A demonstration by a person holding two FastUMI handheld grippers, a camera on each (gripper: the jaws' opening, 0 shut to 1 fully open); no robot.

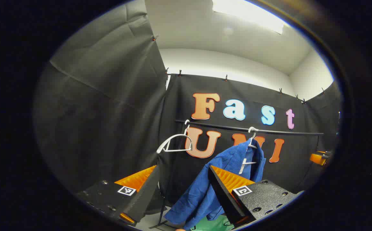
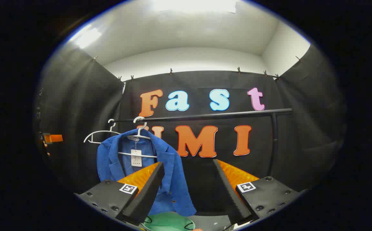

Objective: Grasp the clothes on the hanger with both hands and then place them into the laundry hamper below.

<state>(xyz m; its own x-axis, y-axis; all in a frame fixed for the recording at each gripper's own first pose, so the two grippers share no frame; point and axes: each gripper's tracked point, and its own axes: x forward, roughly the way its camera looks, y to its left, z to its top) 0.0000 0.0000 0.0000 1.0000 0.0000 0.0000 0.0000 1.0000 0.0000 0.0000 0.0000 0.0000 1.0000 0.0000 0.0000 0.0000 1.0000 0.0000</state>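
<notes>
A blue jacket (image 1: pixel 202 189) hangs on a white hanger (image 1: pixel 252 141) from a black rail (image 1: pixel 285 132). In the left gripper view, my left gripper (image 1: pixel 183 173) is open, short of the jacket, with its right-hand finger overlapping the cloth. The right gripper view shows the same jacket (image 2: pixel 109 160), a paper tag at its collar, hanging left of centre. My right gripper (image 2: pixel 187 166) is open with nothing between its fingers, and its left-hand finger crosses the jacket's front edge. The green hamper (image 2: pixel 166 221) sits below the jacket, also low in the left gripper view as the hamper (image 1: pixel 211 224).
An empty white hanger (image 1: pixel 173 142) hangs on the rail left of the jacket, seen too as the empty hanger (image 2: pixel 99 134). A rack upright (image 2: pixel 272 144) stands at the right. The other gripper (image 1: pixel 317 158) shows at the far right edge.
</notes>
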